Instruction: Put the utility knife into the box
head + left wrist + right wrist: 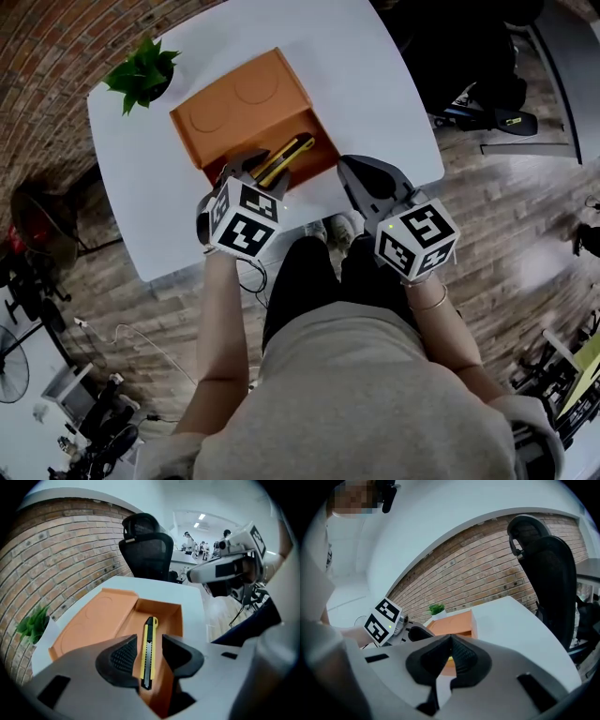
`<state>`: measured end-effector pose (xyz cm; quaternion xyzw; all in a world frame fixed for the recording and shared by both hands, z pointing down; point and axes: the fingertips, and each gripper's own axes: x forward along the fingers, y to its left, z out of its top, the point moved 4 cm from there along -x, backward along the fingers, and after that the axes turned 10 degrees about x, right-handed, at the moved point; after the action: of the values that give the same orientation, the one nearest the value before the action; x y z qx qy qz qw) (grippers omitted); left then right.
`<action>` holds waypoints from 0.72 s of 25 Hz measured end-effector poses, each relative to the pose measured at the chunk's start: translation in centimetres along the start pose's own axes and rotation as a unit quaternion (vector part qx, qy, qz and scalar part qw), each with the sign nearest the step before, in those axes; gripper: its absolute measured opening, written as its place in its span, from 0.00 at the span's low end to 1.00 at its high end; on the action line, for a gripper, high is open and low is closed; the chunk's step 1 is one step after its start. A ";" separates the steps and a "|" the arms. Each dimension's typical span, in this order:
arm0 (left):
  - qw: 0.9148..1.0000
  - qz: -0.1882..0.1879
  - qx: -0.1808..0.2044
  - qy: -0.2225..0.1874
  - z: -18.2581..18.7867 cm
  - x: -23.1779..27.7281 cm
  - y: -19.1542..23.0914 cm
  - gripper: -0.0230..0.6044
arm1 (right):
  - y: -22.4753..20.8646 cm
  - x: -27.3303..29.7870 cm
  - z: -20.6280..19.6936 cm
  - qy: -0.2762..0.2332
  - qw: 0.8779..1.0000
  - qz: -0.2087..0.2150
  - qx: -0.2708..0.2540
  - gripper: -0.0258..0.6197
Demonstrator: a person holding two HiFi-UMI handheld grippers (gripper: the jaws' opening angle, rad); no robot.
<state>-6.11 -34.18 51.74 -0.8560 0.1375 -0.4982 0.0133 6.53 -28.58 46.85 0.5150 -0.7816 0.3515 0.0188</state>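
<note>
Head view, person's grey-shirted torso (366, 394): fills the lower frame, with both forearms reaching forward to the white table (375, 84).
Head view, left gripper (251, 167): grey two-jaw tool with a marker cube, above the near end of the open orange cardboard box (234, 112).
Head view, yellow-and-black utility knife (286, 157): lies slanted inside the box's tray.
Head view, right gripper (361, 178): just right of the box, near the table's front edge.
Head view, green potted plant (142, 73): at the table's far-left corner.
Left gripper view, left gripper (150, 649): jaws stand wide apart and grip nothing. The knife (149, 630) shows in the gap, resting on the box (108, 616) floor, clear of both pads.
Right gripper view, right gripper (450, 641): jaw tips meet with nothing between them. The box (457, 623) and plant (437, 608) lie beyond.
</note>
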 end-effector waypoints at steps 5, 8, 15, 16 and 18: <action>0.994 0.012 -0.083 -0.073 0.8 -2.9 -0.3 0.26 | 1.6 -0.3 1.1 -0.005 1.000 0.022 -0.021 0.04; 0.982 0.021 -0.137 -0.125 1.0 -4.9 -0.2 0.16 | 2.9 -0.4 2.2 -0.017 0.998 0.043 -0.031 0.04; 0.949 0.017 -0.223 -0.223 1.5 -8.8 -0.8 0.06 | 5.0 -0.7 4.0 -0.007 0.992 0.079 -0.095 0.04; 0.943 0.013 -0.230 -0.242 1.8 -9.4 -1.1 0.06 | 5.2 -0.7 4.3 -0.008 0.992 0.082 -0.099 0.04; 0.932 0.012 -0.242 -0.271 2.4 -10.6 -1.7 0.05 | 5.7 -0.9 4.8 -0.011 0.991 0.089 -0.102 0.04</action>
<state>-8.56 -30.24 41.80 -0.9340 0.2550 -0.1988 -0.1519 3.90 -29.33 39.87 0.4427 -0.8562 0.2646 0.0312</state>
